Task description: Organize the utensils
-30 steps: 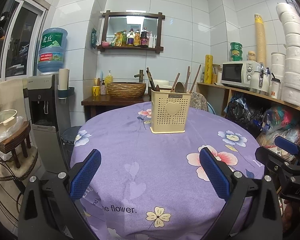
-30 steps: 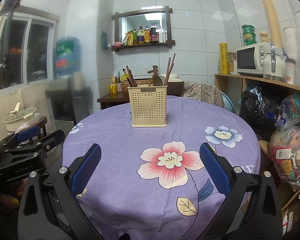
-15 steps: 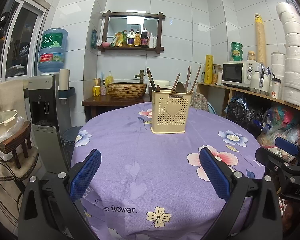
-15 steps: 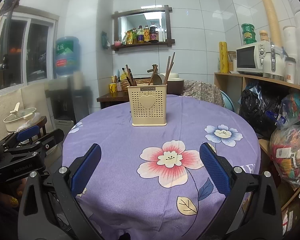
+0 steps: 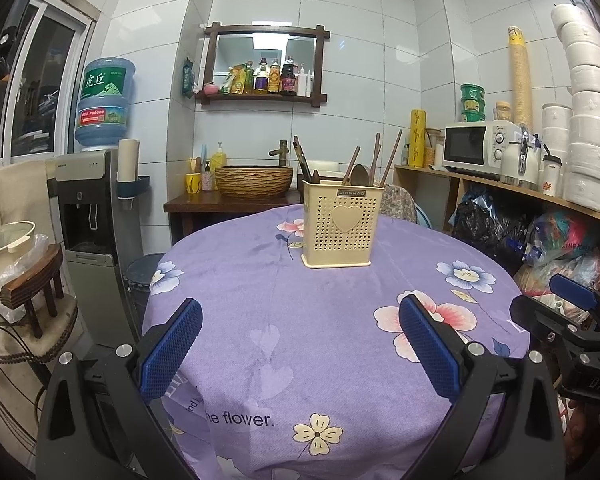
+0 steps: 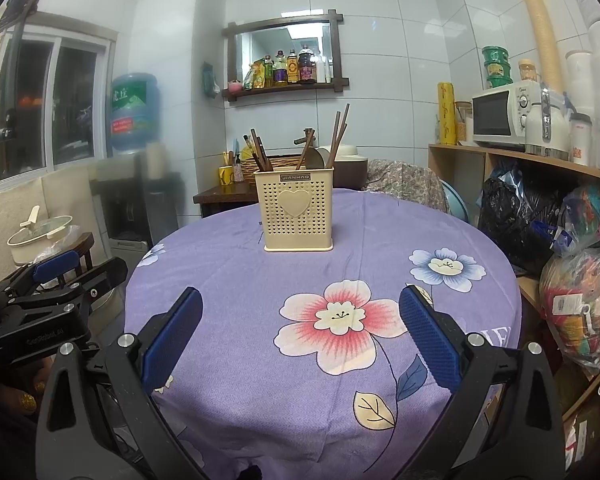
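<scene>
Hovering low over purple floral tablecloth [image 5: 300,320] | left gripper [image 5: 300,344] fingers spread wide, empty | right gripper [image 6: 300,340] same | cream utensil caddy [image 6: 298,214] upright at table's far middle, chopsticks [image 6: 338,136] and spoon [image 5: 359,174] inside

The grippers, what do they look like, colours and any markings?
Both the left gripper and the right gripper have black plastic bodies with silver bolts, and fingers faced with blue dimpled pads. White lettering marks each body, too small to read fully. No cables or sleeves show.
</scene>
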The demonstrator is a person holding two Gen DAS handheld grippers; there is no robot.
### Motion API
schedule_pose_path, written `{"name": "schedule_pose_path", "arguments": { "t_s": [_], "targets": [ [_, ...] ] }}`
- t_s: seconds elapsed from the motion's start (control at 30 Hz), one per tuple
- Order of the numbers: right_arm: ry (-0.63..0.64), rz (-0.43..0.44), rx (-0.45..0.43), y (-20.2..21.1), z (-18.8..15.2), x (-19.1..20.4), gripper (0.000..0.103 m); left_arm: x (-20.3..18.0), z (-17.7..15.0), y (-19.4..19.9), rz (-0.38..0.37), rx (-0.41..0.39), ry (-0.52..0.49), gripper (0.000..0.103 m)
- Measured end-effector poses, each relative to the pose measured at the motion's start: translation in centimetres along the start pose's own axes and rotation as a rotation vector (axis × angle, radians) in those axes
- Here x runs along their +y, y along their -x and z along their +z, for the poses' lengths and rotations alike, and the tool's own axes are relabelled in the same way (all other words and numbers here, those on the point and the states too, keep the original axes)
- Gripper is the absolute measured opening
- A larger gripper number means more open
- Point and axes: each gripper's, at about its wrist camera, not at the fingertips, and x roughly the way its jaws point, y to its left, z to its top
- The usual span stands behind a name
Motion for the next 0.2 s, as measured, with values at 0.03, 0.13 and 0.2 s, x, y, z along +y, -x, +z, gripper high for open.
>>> {"name": "schedule_pose_path", "arguments": {
  "t_s": [0.03, 0.13, 0.2],
  "targets": [
    [-0.001, 0.001, 0.001, 0.01, -0.04, -0.01, 0.097, 0.06, 0.02, -0.03, 0.001, 0.001, 0.0, 0.098],
    [-0.004, 0.0, 0.004, -0.01, 0.04, 0.03, 0.097, 0.11, 0.01, -0.03, 0.001, 0.002, 0.0, 0.098],
    [-0.004, -0.001, 0.004, -0.01, 0.11, 0.04, 0.097, 0.12, 0.01, -0.05, 0.0, 0.003, 0.0, 0.098]
  ]
}}
